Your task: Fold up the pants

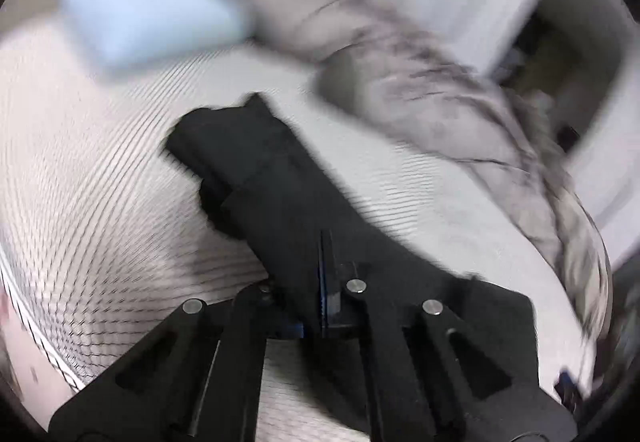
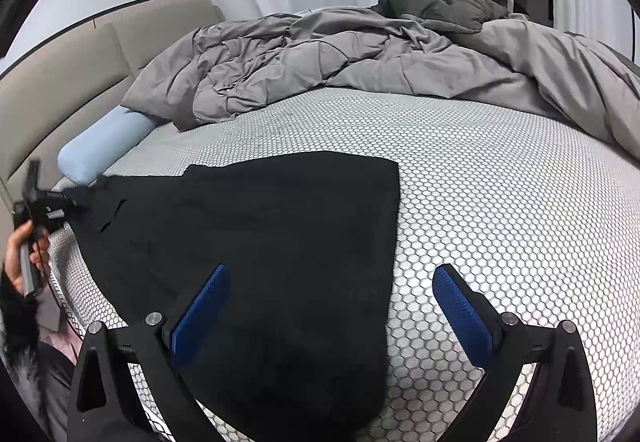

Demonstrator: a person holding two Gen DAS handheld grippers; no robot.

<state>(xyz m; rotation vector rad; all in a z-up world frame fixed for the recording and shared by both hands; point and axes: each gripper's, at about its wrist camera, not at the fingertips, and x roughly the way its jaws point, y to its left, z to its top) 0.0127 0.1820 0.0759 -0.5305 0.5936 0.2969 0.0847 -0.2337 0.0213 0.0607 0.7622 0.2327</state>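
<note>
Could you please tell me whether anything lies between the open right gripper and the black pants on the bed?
Nothing visible does. The right gripper hangs open directly over the pants, bare fabric between its fingers; the blue pillow and grey duvet lie farther back.

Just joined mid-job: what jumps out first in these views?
The black pants spread across the honeycomb mattress, right in front of the open right gripper. At the far left, the left gripper is shut on one corner of them. Behind, a rumpled grey duvet and a light blue pillow by the headboard.
</note>
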